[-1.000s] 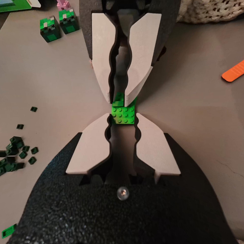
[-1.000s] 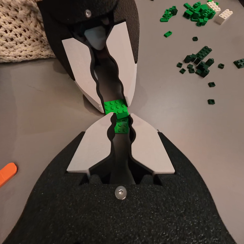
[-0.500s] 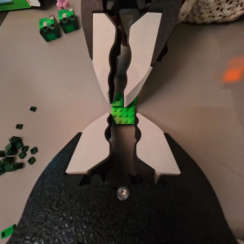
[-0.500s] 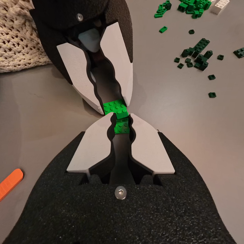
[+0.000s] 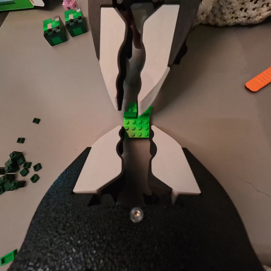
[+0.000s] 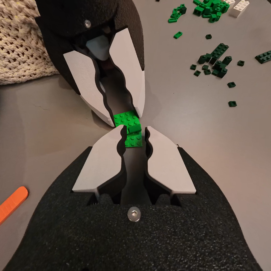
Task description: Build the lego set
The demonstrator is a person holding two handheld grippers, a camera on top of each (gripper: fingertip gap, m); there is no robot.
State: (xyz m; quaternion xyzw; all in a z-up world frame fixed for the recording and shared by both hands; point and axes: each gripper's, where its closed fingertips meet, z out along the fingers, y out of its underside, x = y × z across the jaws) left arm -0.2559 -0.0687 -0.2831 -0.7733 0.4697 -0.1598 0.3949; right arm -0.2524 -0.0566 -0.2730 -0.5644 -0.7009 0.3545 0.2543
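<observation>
The left gripper (image 5: 135, 129) pinches the near end of the bright green plate (image 5: 137, 129), one finger against each side edge. The plate lies flat, just above or on the grey table (image 5: 58, 88); contact with the table cannot be told.

The right gripper (image 6: 135, 129) faces it head-on from the far end. Its fingers stand apart, with a clear gap on at least one side of the plate, so it grips nothing. In the left wrist view the right gripper (image 5: 129, 108) has its tips flanking the small darker green piece (image 5: 131, 112).

The darker green piece (image 6: 135, 129) sits on the plate's studs, near the middle in the right wrist view. It looks seated, though whether it is pressed fully home is unclear.

Farther off:
- Loose dark green bricks (image 6: 215, 61) lie scattered well apart from the grippers.
- A heap of brighter green pieces (image 6: 209, 8) with a white brick (image 6: 240, 8) sits beyond them.
- Two small finished green cubes (image 5: 64, 29) stand at the far left, with a pink piece (image 5: 68, 4) behind them.
- An orange tool (image 5: 259, 82) lies to one side.
- A knitted fabric (image 6: 17, 44) lies at the table's far edge.

Judgement: early to middle stage. Two sub-builds are complete and this plate carries only one added piece. Most loose parts remain unplaced.
</observation>
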